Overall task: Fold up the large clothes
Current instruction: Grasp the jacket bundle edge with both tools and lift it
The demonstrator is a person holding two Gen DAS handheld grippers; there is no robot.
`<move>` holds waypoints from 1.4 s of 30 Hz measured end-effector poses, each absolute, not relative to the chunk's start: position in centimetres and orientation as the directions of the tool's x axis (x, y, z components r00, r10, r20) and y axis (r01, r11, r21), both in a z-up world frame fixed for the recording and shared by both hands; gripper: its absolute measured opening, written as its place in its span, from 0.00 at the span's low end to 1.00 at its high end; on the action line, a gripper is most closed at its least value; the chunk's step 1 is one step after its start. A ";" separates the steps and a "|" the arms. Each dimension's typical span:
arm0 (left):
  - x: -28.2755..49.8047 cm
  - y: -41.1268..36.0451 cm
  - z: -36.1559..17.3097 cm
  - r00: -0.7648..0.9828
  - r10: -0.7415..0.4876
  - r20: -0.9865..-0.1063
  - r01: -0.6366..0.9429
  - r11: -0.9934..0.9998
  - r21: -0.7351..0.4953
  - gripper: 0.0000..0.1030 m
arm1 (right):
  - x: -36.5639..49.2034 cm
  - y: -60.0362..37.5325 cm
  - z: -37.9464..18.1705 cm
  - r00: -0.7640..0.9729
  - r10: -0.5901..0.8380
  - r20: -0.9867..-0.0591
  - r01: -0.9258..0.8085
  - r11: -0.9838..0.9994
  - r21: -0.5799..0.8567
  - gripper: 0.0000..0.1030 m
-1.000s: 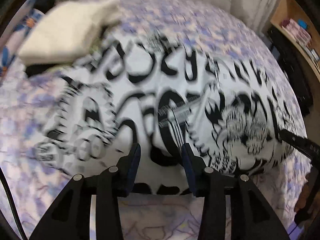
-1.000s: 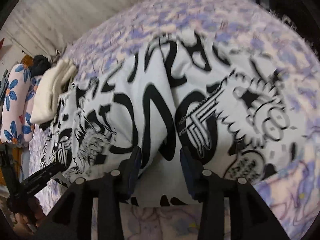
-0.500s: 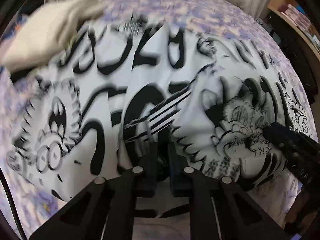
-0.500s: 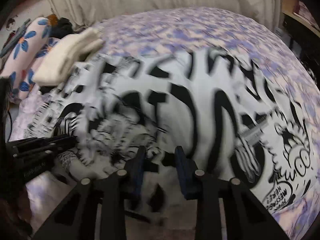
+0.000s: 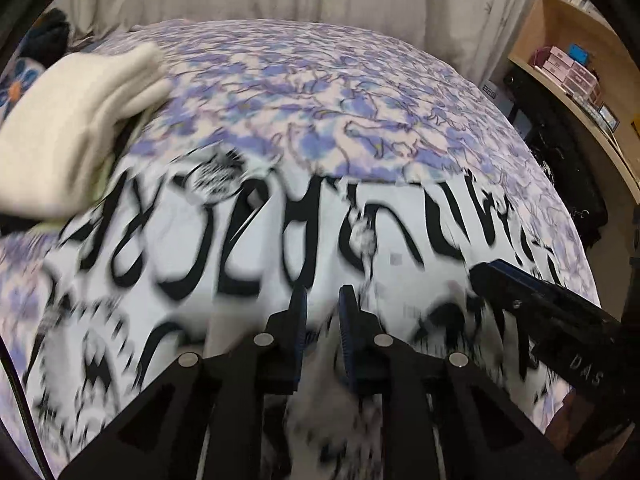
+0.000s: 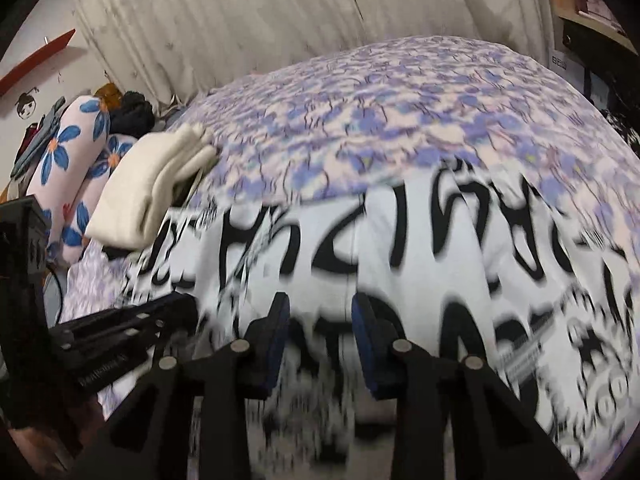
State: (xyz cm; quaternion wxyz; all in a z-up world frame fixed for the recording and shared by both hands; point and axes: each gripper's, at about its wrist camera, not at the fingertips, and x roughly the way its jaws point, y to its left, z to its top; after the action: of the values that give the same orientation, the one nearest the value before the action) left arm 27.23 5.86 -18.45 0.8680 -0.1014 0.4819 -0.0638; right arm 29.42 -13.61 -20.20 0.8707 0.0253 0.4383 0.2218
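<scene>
Since a second ago both grippers, left (image 5: 323,312) and right (image 6: 320,320), fingers clamped on the black-and-white printed cotton garment (image 6: 420,248), carried its near hem farward, fold underway.

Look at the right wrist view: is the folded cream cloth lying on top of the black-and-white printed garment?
No, the cream cloth lies beside the printed garment.

Black tongs (image 5: 323,312) (blue ribbed pads, silver round screws), white lettering.

Pale pleated curtain (image 6: 248,20) across the far side. Purple-flowered bedspread (image 5: 320,92) spread over the bed. Wooden shelf (image 5: 576,60) at far right, stacked with small boxes. White wall (image 6: 44,80) at far left, carrying a red stripe and a small face sticker.
</scene>
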 end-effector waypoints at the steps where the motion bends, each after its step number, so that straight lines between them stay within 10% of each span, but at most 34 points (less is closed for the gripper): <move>1: 28.4 5.6 -18.9 0.523 -0.210 -0.826 0.012 0.971 -0.239 0.14 | 30.4 -13.2 -20.6 0.511 0.406 -0.758 -0.366 0.900 0.235 0.30; 24: 31.8 9.5 -22.8 0.474 -0.127 -0.871 -0.086 0.978 -0.189 0.13 | 34.3 -21.0 -23.5 0.520 0.175 -0.836 -0.087 0.985 0.152 0.30; 31: 29.7 10.0 -19.9 0.489 -0.082 -0.868 -0.110 0.982 -0.155 0.43 | 32.4 -20.5 -21.9 0.500 0.213 -0.840 -0.068 0.976 0.207 0.32; 42: 23.7 11.7 -15.5 0.476 -0.086 -0.875 -0.183 0.964 -0.194 0.55 | 27.6 -18.4 -17.2 0.510 0.251 -0.823 -0.137 0.968 0.210 0.32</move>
State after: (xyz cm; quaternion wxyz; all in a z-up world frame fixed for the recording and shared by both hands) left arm 23.74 11.65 -15.47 0.8489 -0.1314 0.5112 0.0287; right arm 27.61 -18.37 -17.17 0.8669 0.0590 0.4821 0.1121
